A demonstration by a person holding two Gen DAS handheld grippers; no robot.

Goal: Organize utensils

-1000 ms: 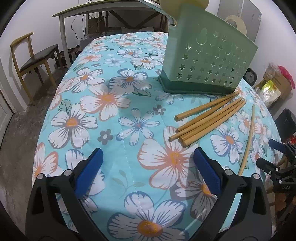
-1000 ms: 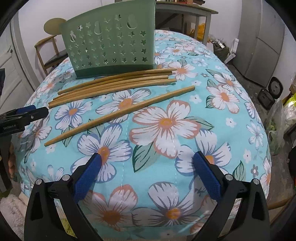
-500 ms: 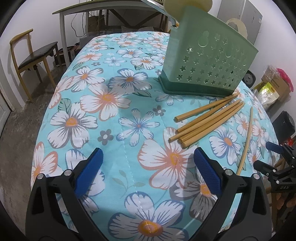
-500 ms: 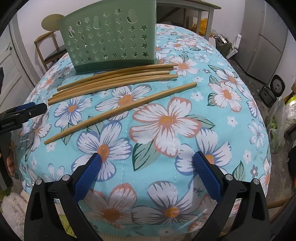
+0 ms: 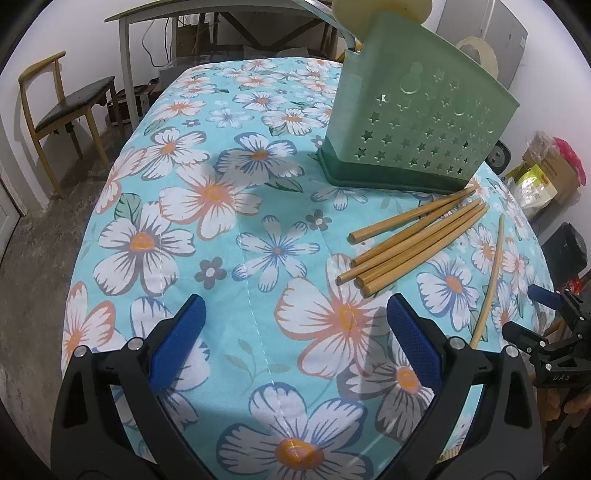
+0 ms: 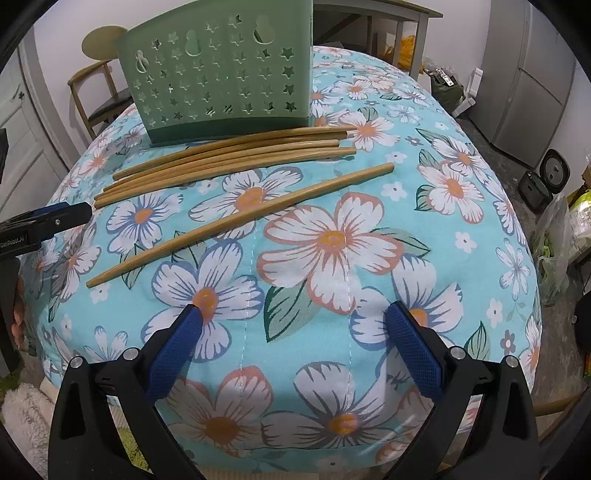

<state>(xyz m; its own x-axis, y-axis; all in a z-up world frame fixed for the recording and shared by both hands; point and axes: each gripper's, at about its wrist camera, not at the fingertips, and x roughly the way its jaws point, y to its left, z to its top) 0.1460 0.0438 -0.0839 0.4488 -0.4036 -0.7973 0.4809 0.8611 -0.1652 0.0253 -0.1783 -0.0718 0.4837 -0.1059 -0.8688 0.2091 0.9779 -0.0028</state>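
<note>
Several wooden chopsticks point(image 5: 413, 245) lie bunched on the floral tablecloth point(image 5: 207, 206) in front of a green perforated utensil holder point(image 5: 417, 125). One single chopstick point(image 5: 489, 277) lies apart to the right. My left gripper point(image 5: 295, 317) hovers open over the cloth, just short of the bunch's near ends. In the right wrist view the bunch point(image 6: 229, 157) lies below the holder point(image 6: 221, 74), and the single chopstick point(image 6: 240, 221) slants toward my right gripper point(image 6: 295, 321), which is open and holds nothing.
The table is rounded by the fisheye and its cloth edge point(image 6: 258, 465) drops off near me. A wooden chair point(image 5: 59, 110) and a grey desk point(image 5: 207, 14) stand behind. A fridge point(image 6: 532, 85), bags and boxes point(image 5: 546, 173) crowd the floor on the right.
Both grippers have drifted forward and slightly lower toward the chopsticks and holder, which look larger now. Both stay open. Nothing on the table has moved.
</note>
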